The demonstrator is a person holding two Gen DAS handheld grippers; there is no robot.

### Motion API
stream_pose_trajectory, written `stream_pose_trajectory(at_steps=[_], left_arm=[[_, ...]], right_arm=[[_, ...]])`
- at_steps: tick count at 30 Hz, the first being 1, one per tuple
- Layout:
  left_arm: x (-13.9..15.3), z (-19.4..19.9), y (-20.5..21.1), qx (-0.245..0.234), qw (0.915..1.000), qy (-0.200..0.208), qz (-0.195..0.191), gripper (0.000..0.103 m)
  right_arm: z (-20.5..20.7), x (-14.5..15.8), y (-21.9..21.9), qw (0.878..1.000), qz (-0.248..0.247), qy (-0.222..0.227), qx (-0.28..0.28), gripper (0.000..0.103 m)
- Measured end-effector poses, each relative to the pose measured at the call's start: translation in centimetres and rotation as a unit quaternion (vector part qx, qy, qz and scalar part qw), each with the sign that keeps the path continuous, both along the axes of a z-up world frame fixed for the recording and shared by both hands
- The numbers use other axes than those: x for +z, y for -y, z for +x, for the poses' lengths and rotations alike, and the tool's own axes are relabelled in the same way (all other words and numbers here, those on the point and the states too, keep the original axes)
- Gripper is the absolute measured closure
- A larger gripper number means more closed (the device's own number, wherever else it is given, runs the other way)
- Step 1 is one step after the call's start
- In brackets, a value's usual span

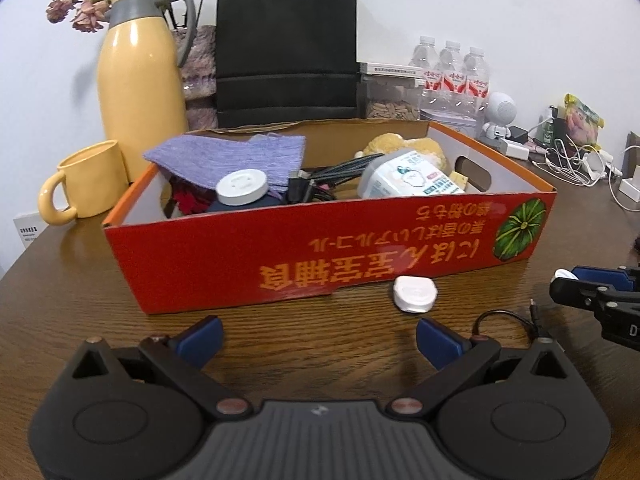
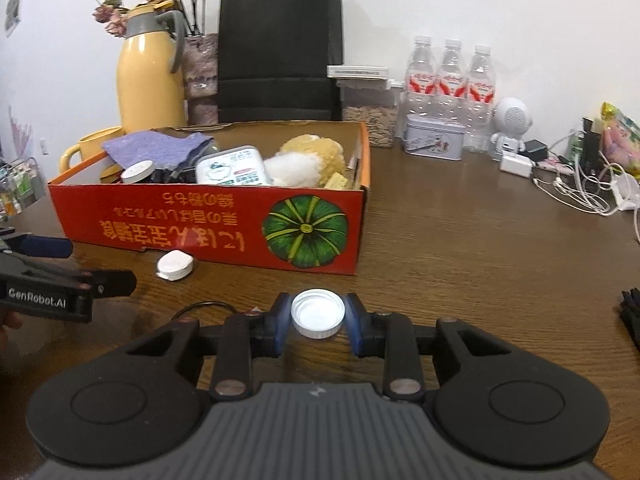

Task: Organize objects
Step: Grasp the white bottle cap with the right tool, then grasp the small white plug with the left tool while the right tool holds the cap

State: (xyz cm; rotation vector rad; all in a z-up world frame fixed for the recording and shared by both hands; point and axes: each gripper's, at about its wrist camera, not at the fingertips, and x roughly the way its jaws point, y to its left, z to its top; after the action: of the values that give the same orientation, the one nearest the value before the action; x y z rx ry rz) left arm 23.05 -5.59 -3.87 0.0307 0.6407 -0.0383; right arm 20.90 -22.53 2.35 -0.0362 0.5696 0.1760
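White plastic cap (image 2: 318,313) sits clenched between the right gripper (image 2: 319,322) pads; the left gripper (image 1: 319,344) gapes empty, with the red box (image 1: 320,248) just beyond both.

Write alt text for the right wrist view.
The right gripper is shut on a white plastic bottle cap above a dark wooden table. Behind stands a red cardboard box full of clutter, with a small white case lying before it.
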Motion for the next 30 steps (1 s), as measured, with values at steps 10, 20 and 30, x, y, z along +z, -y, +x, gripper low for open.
stream_pose_trajectory(at_steps=[10, 20, 30], left_arm=[[-0.1, 1.4, 2.9, 0.009, 0.9999, 0.006, 0.005, 0.000], [-0.7, 3.5, 4.1, 0.038, 0.9992, -0.014, 0.007, 0.000], [-1.0, 4.1, 3.9, 0.055, 0.9981, -0.026, 0.000, 0.000]], right_arm=[[0.3, -0.1, -0.1, 0.999, -0.003, 0.001, -0.032, 0.074], [0.5, -0.2, -0.2, 0.999, -0.001, 0.000, -0.041, 0.074], [0.6, -0.2, -0.3, 0.999, 0.002, -0.003, -0.043, 0.074]])
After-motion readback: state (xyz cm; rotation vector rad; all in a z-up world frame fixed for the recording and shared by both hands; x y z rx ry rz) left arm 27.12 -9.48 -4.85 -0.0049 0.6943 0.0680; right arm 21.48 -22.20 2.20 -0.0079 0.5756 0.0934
